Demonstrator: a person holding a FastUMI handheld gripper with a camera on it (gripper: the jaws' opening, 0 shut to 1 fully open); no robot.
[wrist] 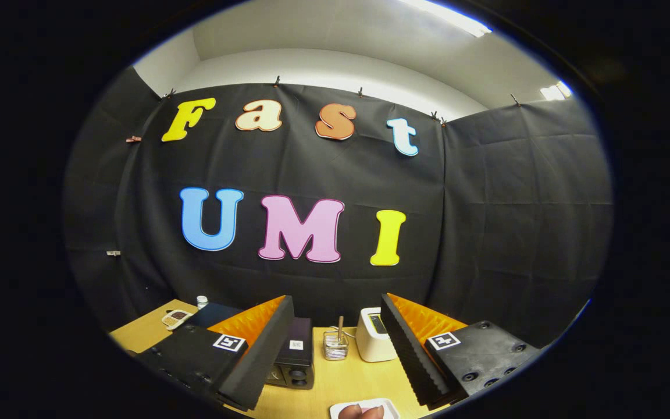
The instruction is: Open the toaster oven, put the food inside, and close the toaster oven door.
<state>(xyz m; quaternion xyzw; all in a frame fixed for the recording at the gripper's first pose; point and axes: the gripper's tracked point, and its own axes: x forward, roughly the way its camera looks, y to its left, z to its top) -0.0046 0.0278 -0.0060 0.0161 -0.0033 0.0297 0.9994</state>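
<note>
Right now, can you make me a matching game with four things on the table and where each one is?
Things:
1. black toaster oven
2. clear cup with a stick
3. white plate
4. small bottle

Places:
A. nearest, between the open tool's fingers
B. far table corner, beyond the left finger
C. partly hidden behind the left finger
D. just left of the white box

Pairs: 1-C, 2-D, 3-A, 4-B. The tool holds nothing.
</note>
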